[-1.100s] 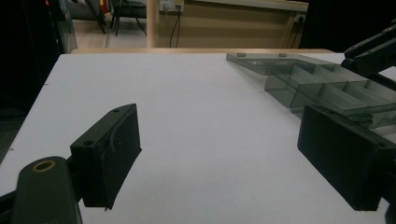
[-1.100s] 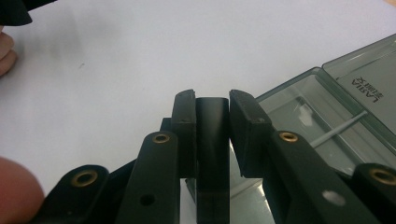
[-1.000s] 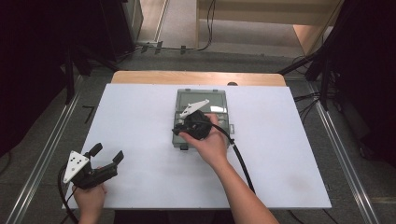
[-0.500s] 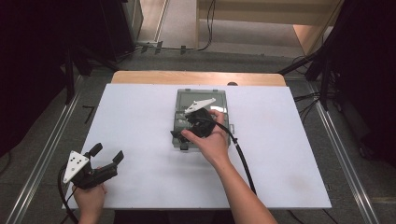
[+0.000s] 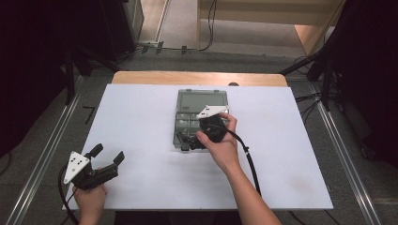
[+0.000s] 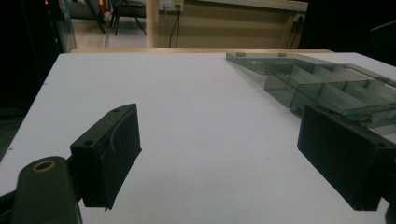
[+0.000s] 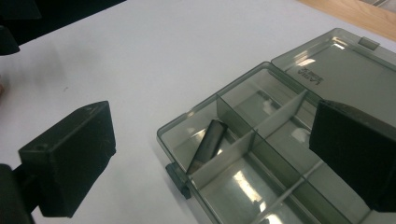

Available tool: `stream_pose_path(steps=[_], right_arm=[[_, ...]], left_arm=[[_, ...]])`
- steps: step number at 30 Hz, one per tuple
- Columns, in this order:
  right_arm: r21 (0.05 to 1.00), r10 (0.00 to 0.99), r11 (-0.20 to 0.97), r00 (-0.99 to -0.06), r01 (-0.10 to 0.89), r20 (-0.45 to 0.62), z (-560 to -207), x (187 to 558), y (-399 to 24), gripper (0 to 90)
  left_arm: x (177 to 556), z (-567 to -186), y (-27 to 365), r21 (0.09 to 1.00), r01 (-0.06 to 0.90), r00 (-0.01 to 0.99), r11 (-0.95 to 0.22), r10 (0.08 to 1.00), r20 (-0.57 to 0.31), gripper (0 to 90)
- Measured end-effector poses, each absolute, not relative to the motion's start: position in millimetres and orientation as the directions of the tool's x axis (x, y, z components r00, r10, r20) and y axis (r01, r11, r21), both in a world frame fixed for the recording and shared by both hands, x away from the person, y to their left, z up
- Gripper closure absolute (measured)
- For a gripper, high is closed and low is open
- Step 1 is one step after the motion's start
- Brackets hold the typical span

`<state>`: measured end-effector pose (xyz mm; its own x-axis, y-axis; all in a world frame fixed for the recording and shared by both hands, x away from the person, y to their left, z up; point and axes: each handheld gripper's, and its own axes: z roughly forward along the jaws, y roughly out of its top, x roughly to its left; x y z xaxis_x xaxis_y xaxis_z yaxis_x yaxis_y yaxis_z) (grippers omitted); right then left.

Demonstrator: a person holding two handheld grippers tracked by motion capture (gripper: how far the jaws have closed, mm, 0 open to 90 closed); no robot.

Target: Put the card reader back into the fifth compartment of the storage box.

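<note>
Right tool (image 5: 187, 141) over near-left corner of open grey plastic box (image 5: 202, 101), jaws just opened wide, nothing between them. Small dark flat piece (image 7: 208, 144) lies tilted in corner compartment of box, leaning on divider, just ahead of jaws in right gripper view. Box sits mid-table (image 5: 141, 117), lid folded back flat on far side. Left tool (image 5: 107, 158) near table's near-left corner, jaws spread, empty, well apart from box.
</note>
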<state>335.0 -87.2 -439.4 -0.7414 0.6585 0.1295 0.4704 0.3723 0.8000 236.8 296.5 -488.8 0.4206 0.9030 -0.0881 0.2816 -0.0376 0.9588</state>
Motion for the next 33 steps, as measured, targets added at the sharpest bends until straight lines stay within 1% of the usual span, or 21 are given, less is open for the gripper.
stream_pose_path(steps=[13, 33], right_arm=[[0.799, 0.699, 0.340, -0.702, 0.495, 0.138, -447.7, 318.9, -119.7, 0.0], [0.814, 0.748, 0.301, -0.652, 0.497, 0.122, -452.9, 288.0, -164.5, 0.0]], left_arm=[[236.8, -488.8, 296.5, 0.959, 0.282, 0.420, -0.038, 0.903, -0.088, 13.6], [236.6, -489.0, 295.0, 0.958, 0.282, 0.419, -0.046, 0.904, -0.080, 13.6]])
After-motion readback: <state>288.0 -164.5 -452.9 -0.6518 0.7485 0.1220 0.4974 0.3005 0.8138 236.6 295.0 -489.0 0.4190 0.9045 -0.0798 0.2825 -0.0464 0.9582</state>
